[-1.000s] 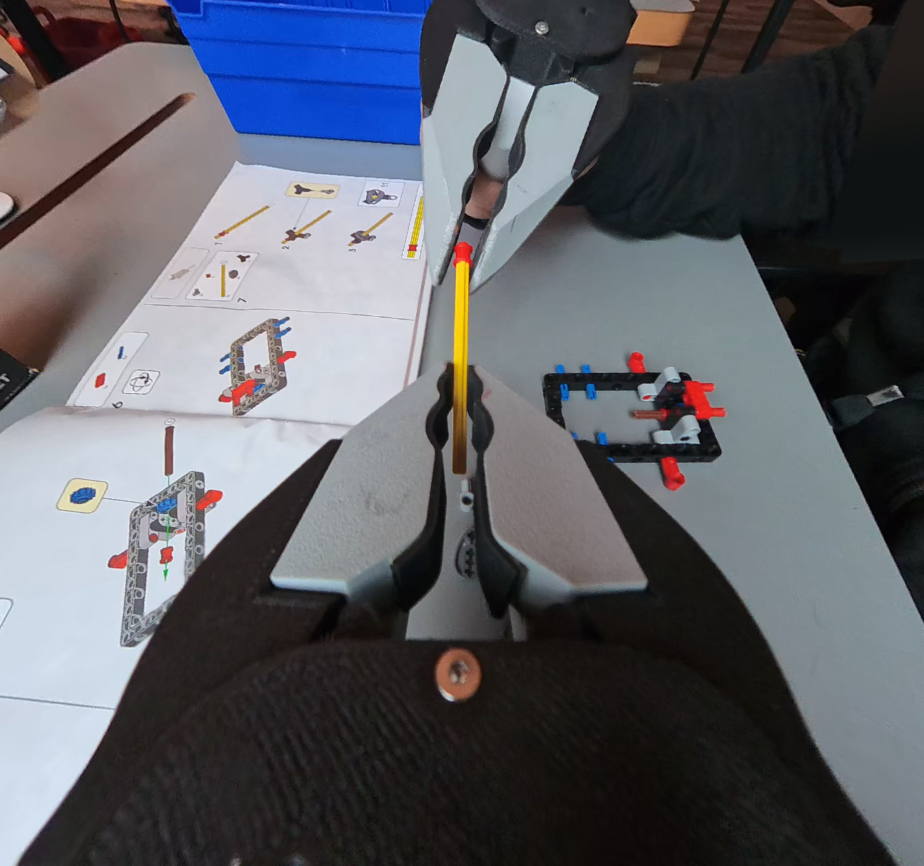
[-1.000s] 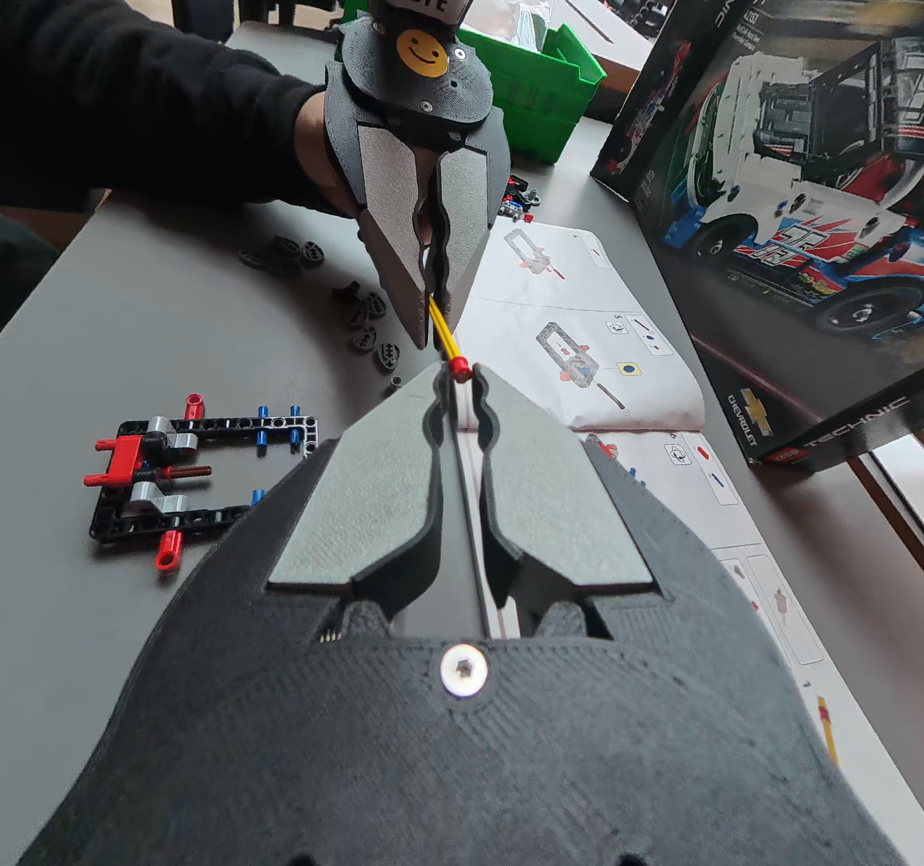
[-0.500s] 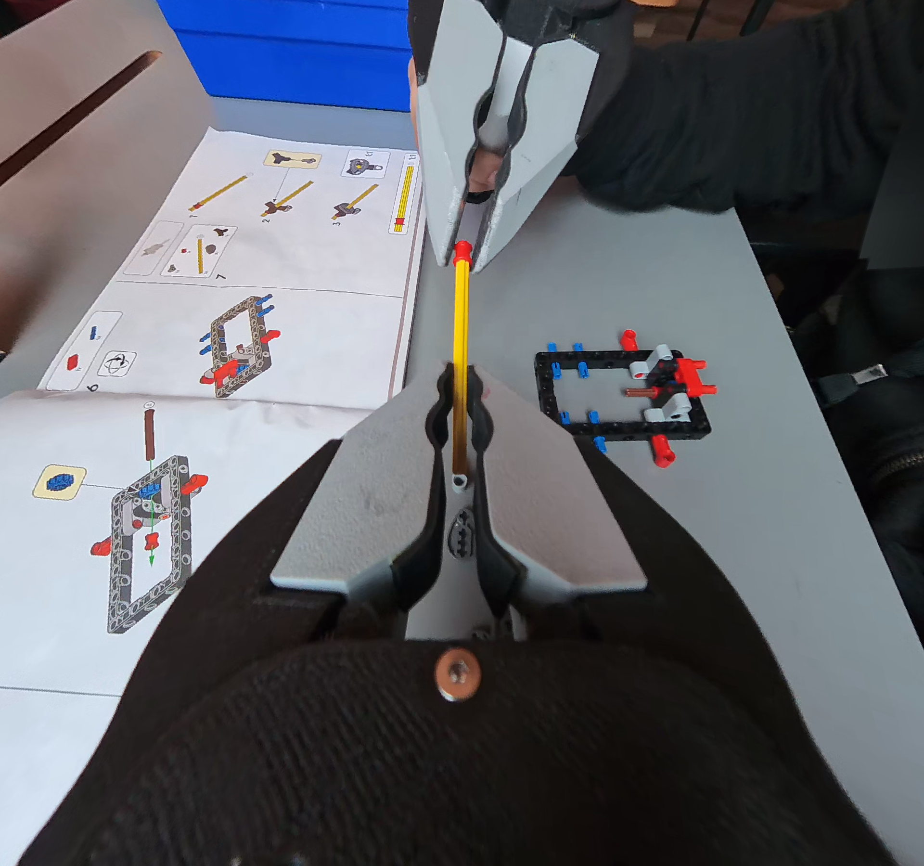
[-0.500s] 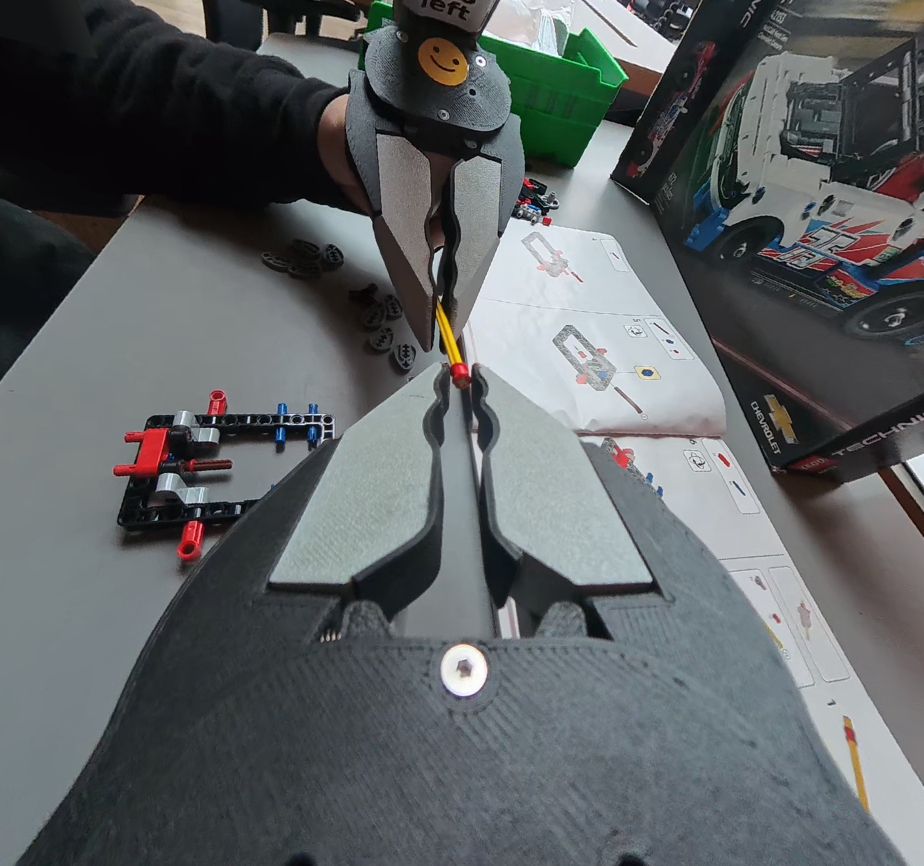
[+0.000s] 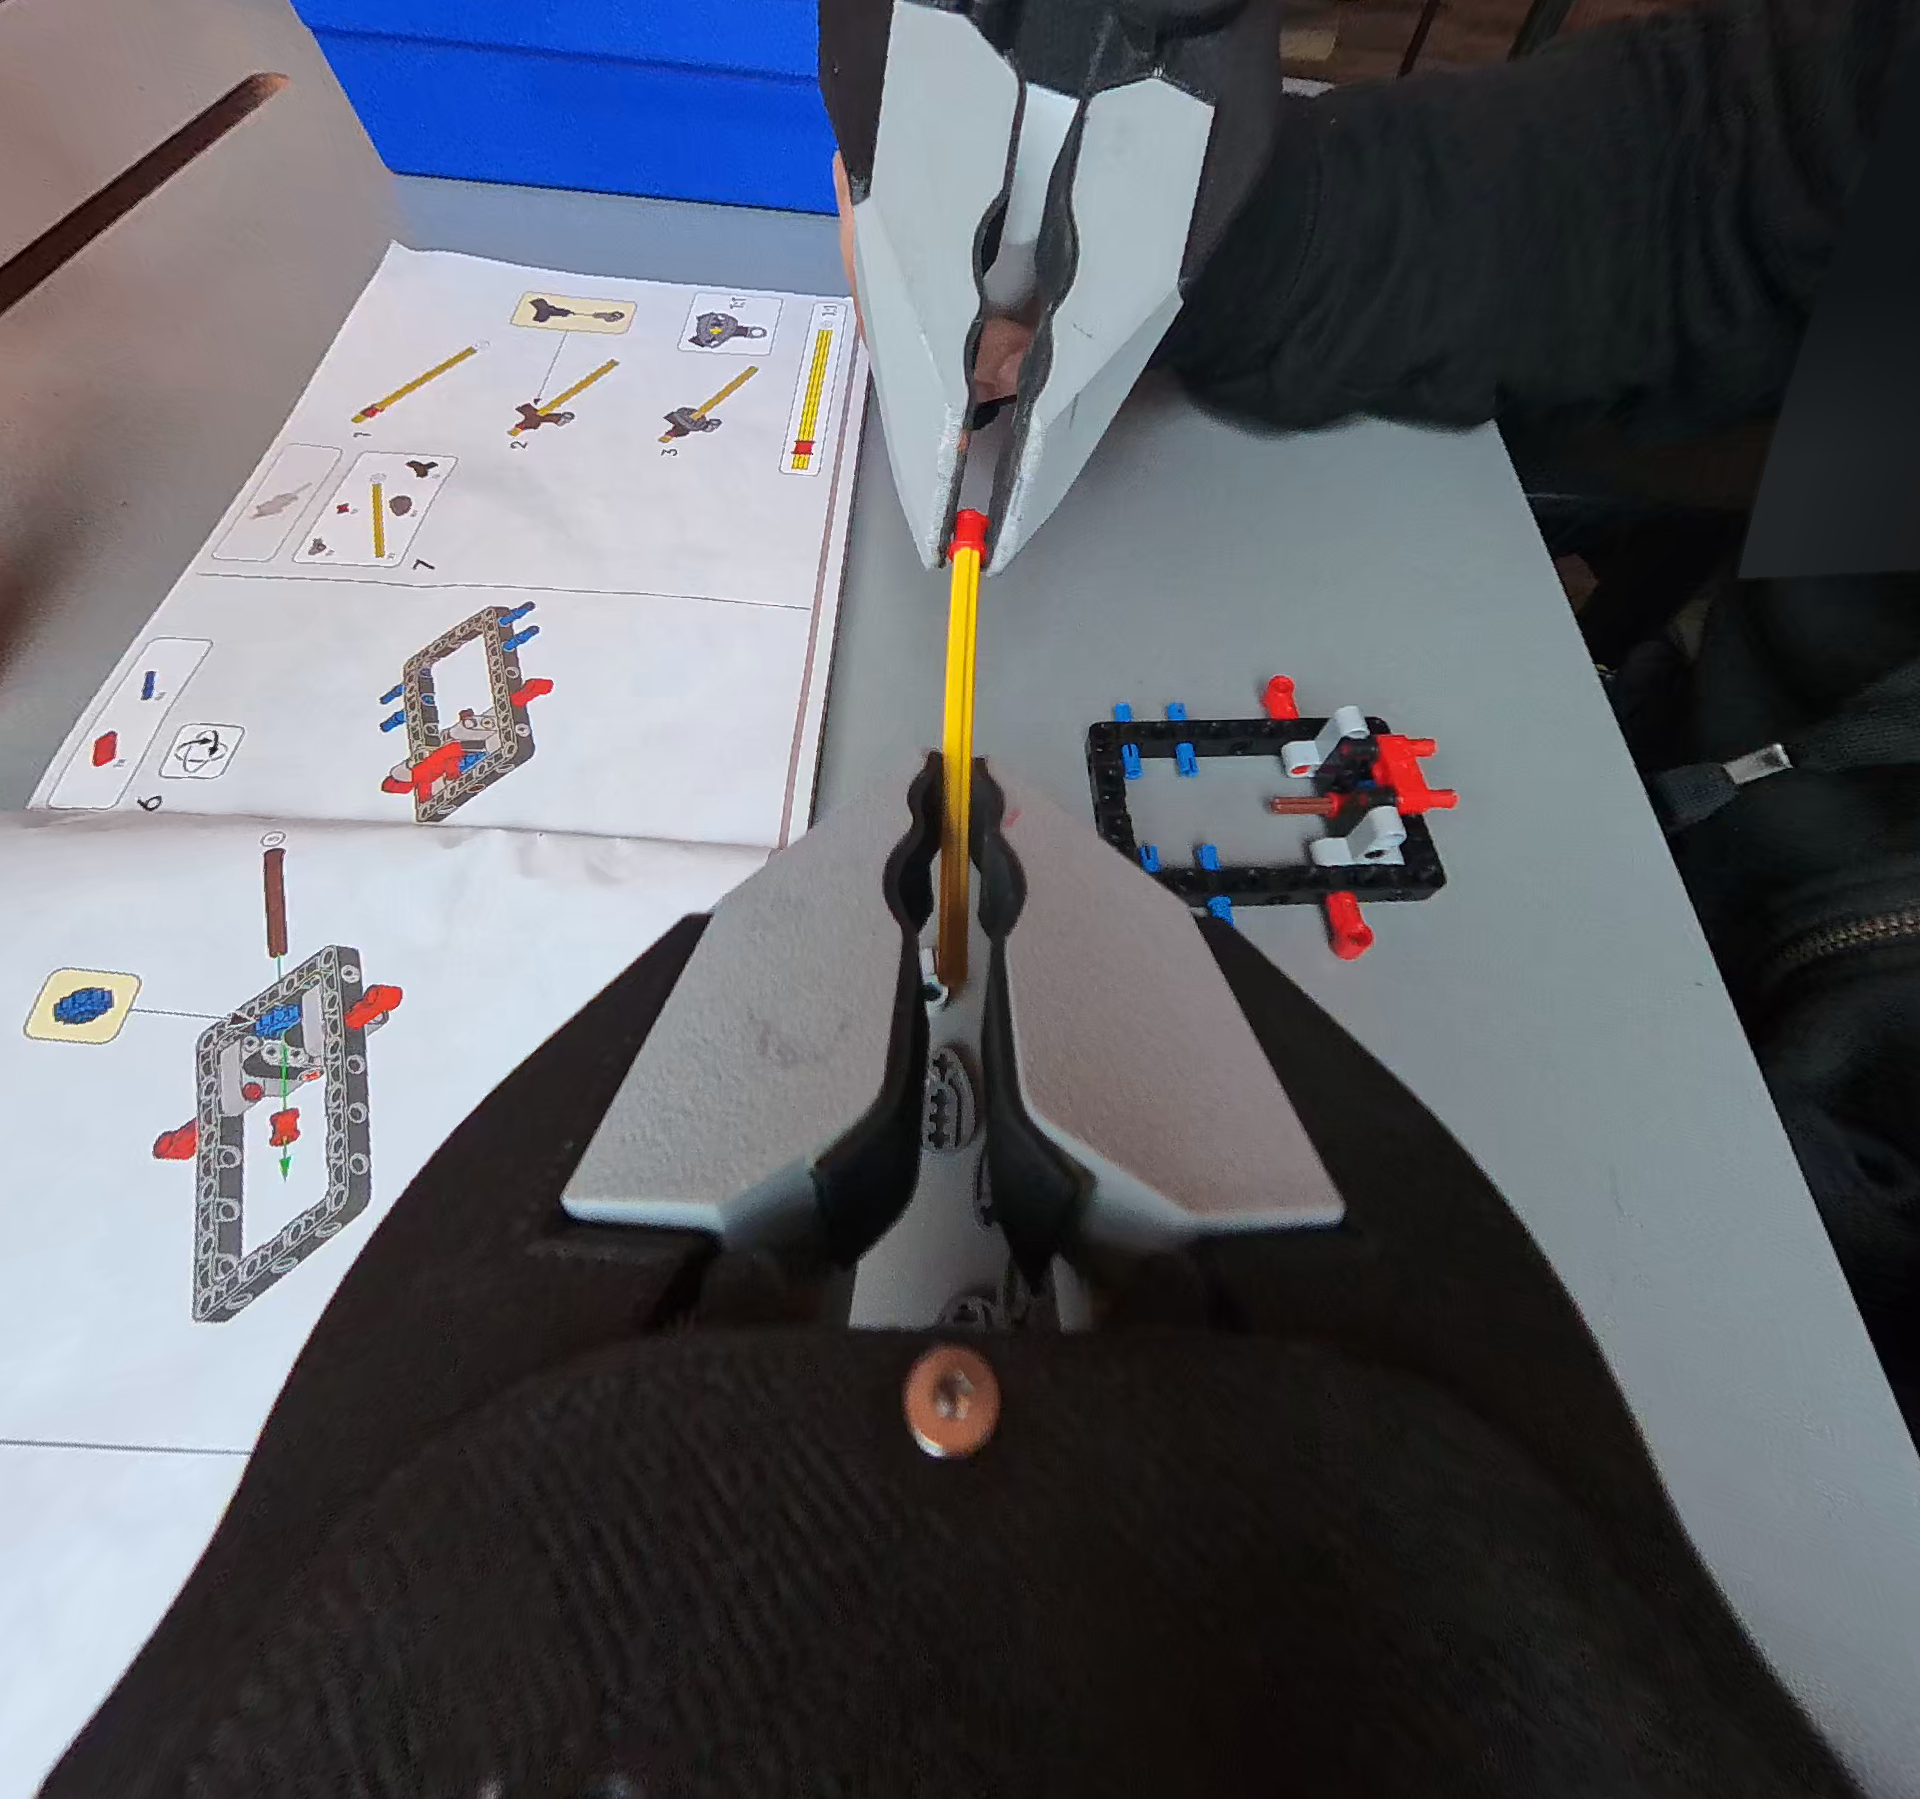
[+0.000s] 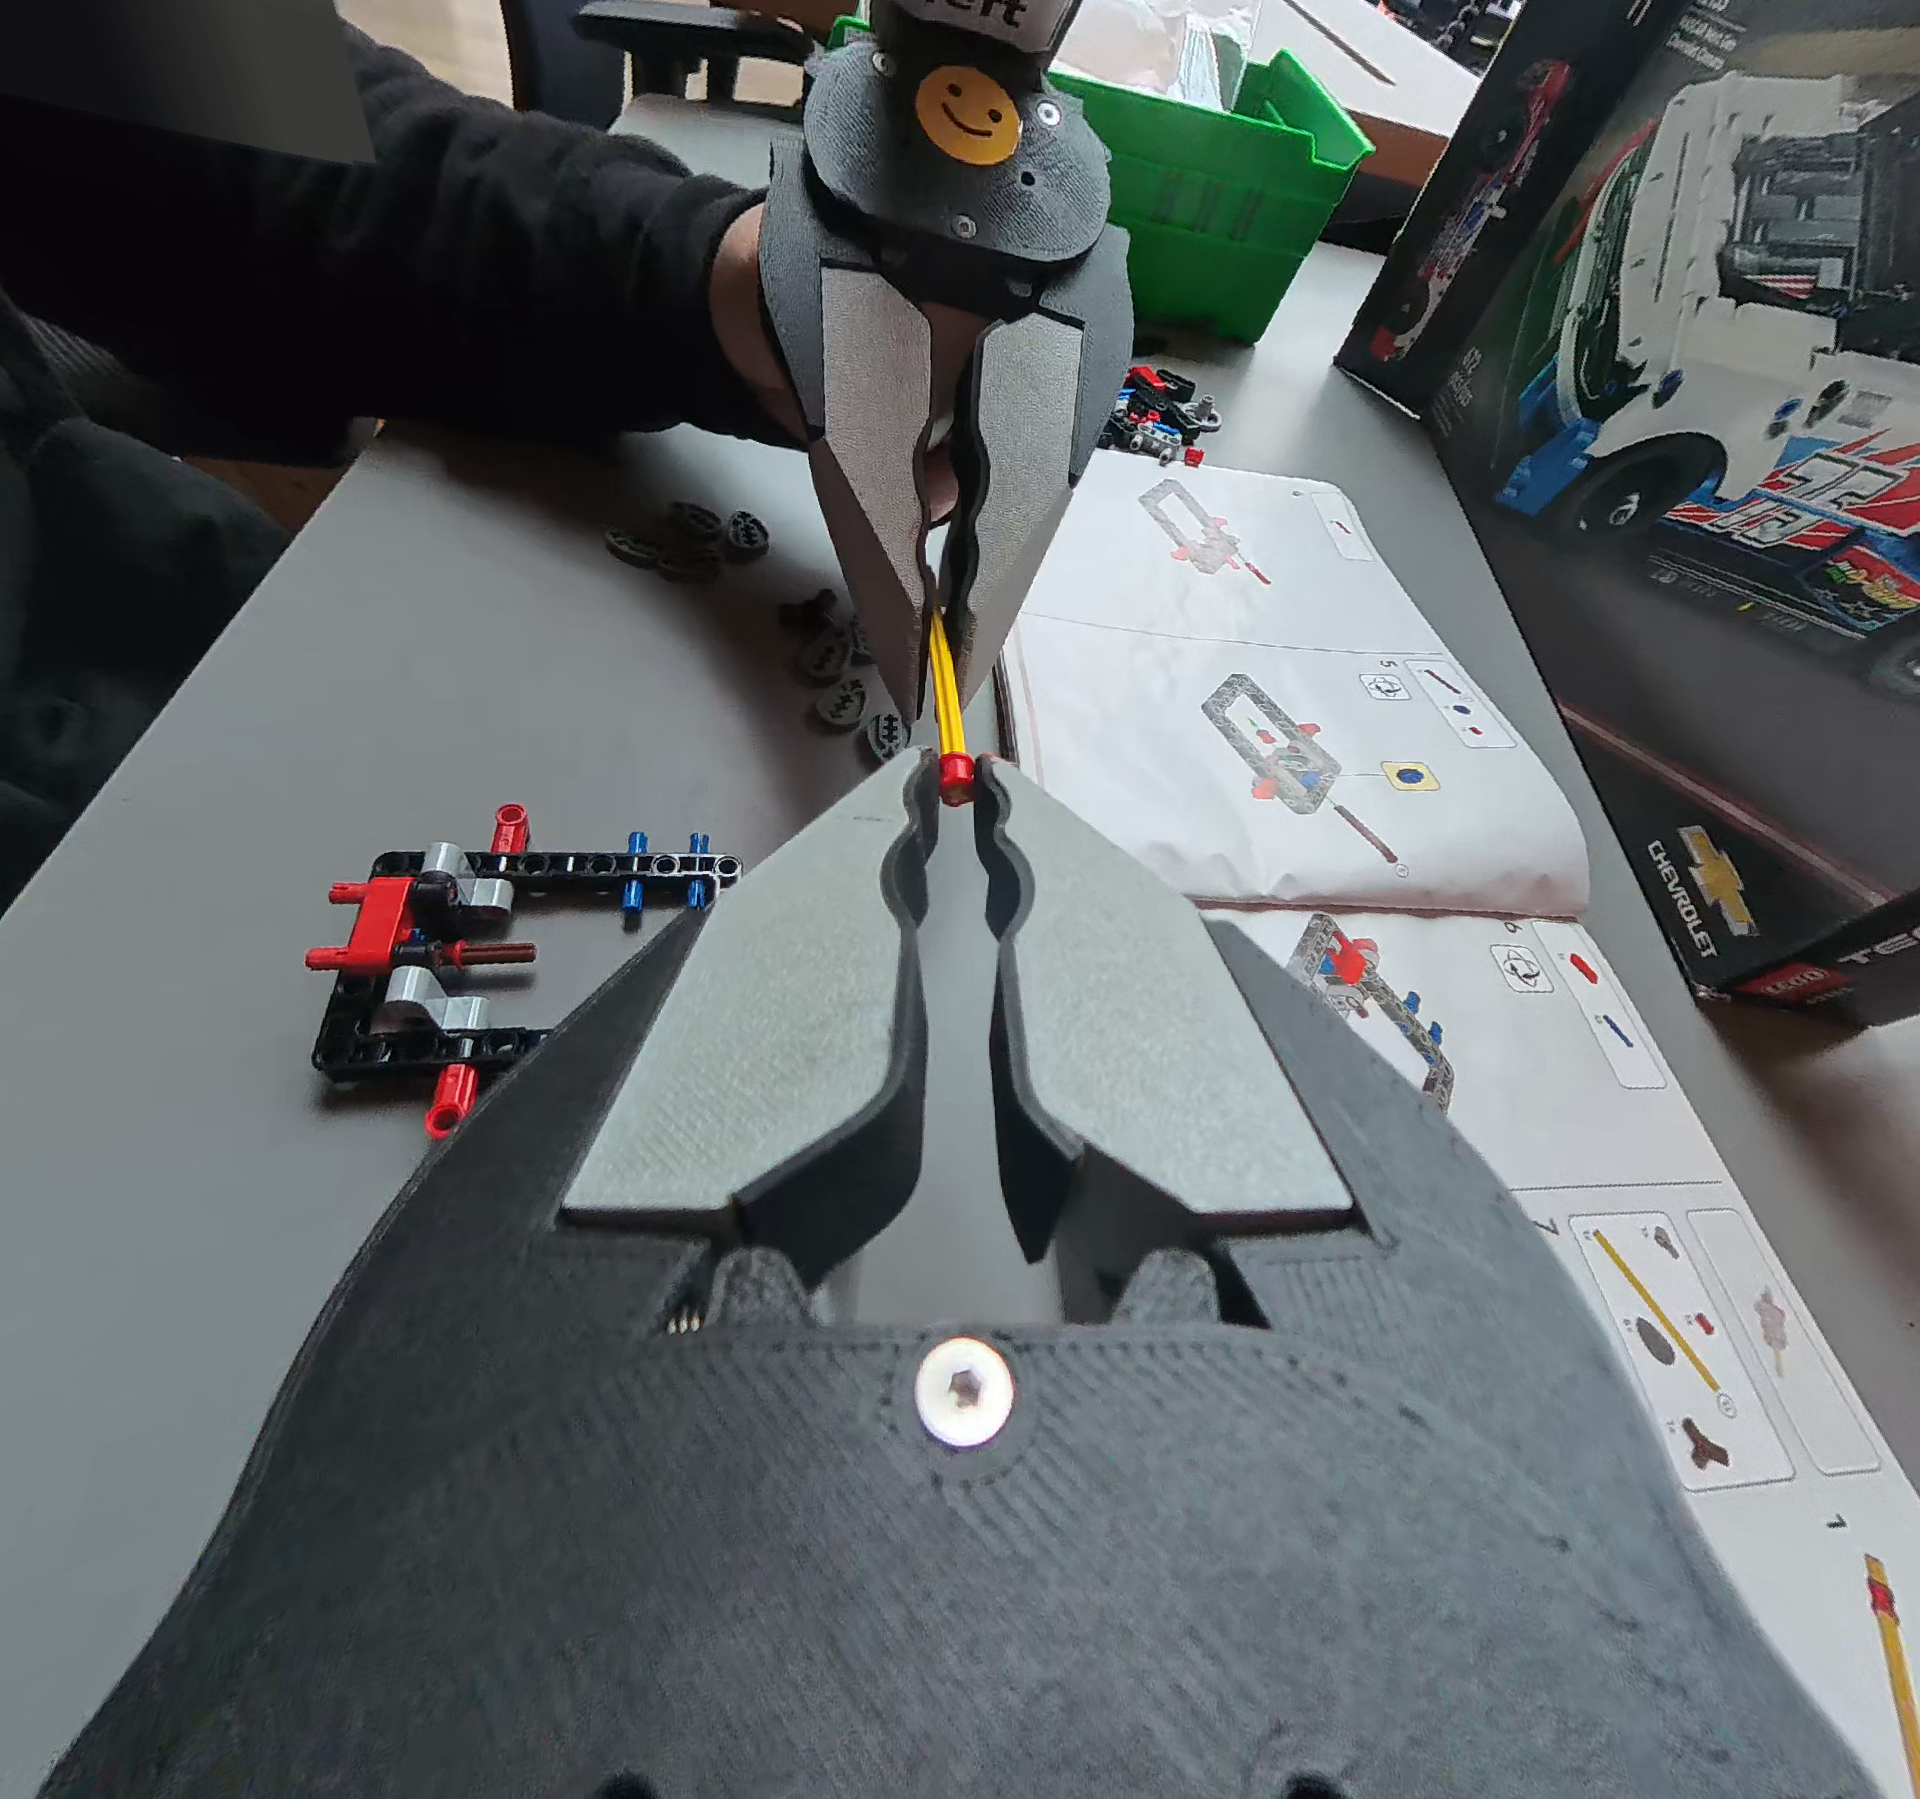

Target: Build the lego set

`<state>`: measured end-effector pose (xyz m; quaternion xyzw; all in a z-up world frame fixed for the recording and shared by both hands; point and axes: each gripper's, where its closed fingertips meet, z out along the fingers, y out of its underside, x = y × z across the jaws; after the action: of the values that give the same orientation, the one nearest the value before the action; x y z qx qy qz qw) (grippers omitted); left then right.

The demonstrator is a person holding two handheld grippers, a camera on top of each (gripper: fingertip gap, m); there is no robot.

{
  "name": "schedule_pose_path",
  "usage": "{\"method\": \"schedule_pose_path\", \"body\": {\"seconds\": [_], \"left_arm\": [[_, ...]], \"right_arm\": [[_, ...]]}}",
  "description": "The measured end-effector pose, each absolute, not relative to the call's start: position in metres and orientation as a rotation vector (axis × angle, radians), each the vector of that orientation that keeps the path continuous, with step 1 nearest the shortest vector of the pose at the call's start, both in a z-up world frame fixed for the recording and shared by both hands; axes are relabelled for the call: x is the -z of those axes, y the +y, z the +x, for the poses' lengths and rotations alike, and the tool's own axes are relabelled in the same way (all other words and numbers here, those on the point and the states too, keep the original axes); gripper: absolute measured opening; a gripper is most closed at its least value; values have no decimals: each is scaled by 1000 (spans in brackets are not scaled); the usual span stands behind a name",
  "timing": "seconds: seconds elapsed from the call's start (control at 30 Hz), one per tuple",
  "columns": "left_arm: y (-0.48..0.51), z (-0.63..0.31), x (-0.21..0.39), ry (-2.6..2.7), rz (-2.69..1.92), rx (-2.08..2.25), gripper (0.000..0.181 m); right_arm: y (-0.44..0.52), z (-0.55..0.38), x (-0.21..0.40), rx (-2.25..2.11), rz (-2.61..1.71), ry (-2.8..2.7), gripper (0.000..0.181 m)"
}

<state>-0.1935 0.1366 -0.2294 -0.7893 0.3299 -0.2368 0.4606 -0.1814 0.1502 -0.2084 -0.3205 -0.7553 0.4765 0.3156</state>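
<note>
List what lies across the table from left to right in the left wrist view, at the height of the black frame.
Open instruction booklet → yellow axle held between the left gripper and the right gripper → black frame assembly.

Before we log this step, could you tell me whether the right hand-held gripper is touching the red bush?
Touching: in the right wrist view, the right hand-held gripper pinches the red bush on the yellow axle between its fingertips.

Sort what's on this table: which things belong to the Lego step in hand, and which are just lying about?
In use:
- yellow axle, gripped by the left gripper
- red bush on its end, pinched by the right gripper
- black frame assembly
- instruction booklet

Lying about:
- blue bin
- green bin
- set box
- dark loose gears
</note>
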Motion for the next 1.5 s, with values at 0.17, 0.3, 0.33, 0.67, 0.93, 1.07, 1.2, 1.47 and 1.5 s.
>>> {"method": "schedule_pose_path", "body": {"seconds": [0.17,0.3,0.33,0.67,0.93,1.07,1.2,1.47,1.5], "left_arm": [[135,-191,234,826,-1958,593,1],[135,-183,245,861,-1989,598,1],[135,-180,250,874,-2000,593,1],[140,-176,256,841,-2007,614,1],[142,-171,244,776,-1956,675,2],[145,-174,241,742,-1952,673,2],[146,-177,248,748,-1992,625,2],[147,-179,255,804,-2010,509,2],[148,-179,255,805,-2010,503,2]], "right_arm": [[148,-180,209,-1298,-849,-1997,4],[143,-179,204,-1343,-823,-1987,3],[143,-178,204,-1330,-817,-2001,3],[150,-172,217,-1242,-834,-2089,4],[145,-175,228,-1247,-844,-2113,4],[147,-176,227,-1287,-871,-2088,4],[149,-179,236,-1221,-876,-2105,4],[150,-179,246,-1100,-833,-2140,4],[150,-179,247,-1095,-833,-2142,4]]}}
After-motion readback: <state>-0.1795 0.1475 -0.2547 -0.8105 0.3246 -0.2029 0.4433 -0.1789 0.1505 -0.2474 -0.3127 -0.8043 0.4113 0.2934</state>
